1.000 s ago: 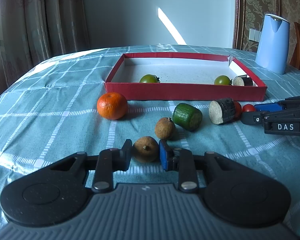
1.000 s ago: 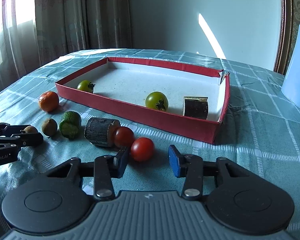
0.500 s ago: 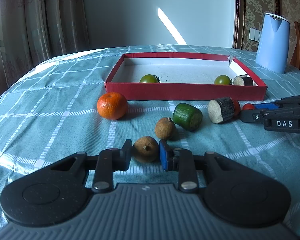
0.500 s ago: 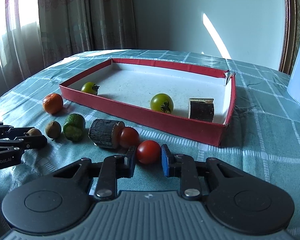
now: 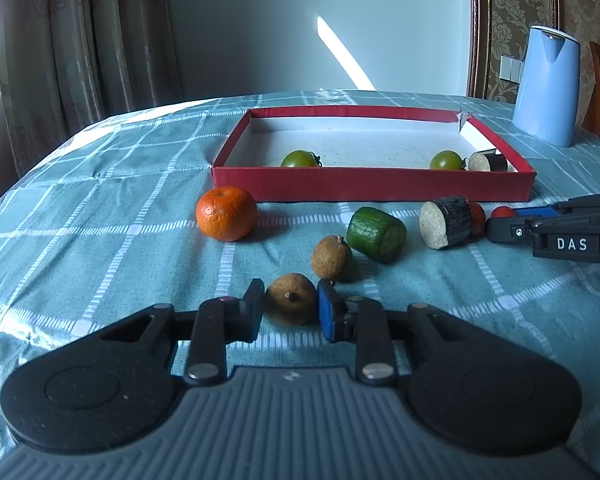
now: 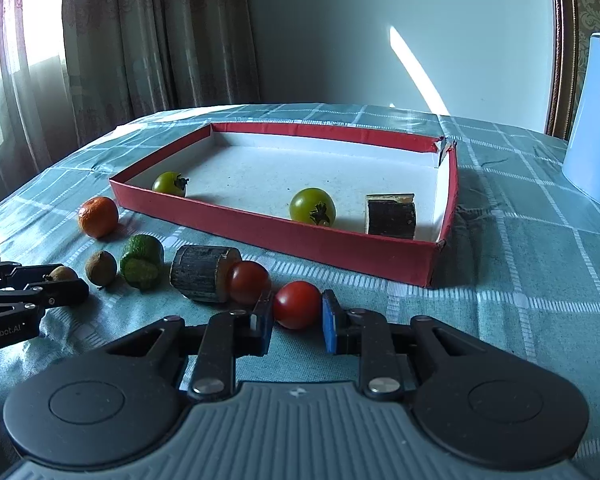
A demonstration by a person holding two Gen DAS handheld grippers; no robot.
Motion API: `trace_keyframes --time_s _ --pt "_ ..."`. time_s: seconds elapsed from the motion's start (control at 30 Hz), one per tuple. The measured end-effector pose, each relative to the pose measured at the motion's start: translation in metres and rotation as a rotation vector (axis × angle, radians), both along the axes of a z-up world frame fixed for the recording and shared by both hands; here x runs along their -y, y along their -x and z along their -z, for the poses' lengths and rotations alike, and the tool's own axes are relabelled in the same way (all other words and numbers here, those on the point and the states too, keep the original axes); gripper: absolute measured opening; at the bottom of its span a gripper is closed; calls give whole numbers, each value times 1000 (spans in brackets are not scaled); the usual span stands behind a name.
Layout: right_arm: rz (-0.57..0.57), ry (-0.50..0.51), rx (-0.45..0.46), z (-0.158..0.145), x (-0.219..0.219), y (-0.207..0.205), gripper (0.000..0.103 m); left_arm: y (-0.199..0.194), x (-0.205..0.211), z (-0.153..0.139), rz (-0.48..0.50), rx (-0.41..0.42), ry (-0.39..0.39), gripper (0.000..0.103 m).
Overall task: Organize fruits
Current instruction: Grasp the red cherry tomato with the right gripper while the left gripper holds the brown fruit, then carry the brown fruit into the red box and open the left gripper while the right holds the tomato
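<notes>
My left gripper is shut on a brown round fruit resting on the tablecloth. My right gripper is shut on a red tomato, also on the cloth. Loose on the cloth lie an orange, a second brown fruit, a green cucumber piece, a dark cut cylinder and a second red tomato. The red tray holds two green tomatoes and a dark cut piece.
A blue kettle stands at the back right of the table. Curtains hang at the left. The checked cloth covers the whole table, and the tray's far half is bare.
My right gripper moved forward around the red tomato and closed on it. My left gripper stayed shut on the brown fruit without moving.
</notes>
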State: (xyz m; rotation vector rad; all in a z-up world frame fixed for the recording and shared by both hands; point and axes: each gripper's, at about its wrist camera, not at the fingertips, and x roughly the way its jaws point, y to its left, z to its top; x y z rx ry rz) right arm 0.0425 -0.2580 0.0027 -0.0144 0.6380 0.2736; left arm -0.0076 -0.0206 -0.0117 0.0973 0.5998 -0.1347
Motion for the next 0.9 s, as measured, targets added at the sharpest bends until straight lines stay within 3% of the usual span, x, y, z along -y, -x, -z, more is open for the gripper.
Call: trace_keyframes --time_s 0.37,0.53,0.73,0.9 --pt "1 18 4 1 -2 1 24 4 0 -6 -9 22 -1 26" --pt "1 10 5 1 -1 0 23 0 4 -25 4 58 -2 26" --pt "2 7 5 1 -1 0 23 -30 28 -59 56 128 -10 26" --pt "2 -10 -1 1 1 -1 23 -74 55 -64 80 122 -29 26"
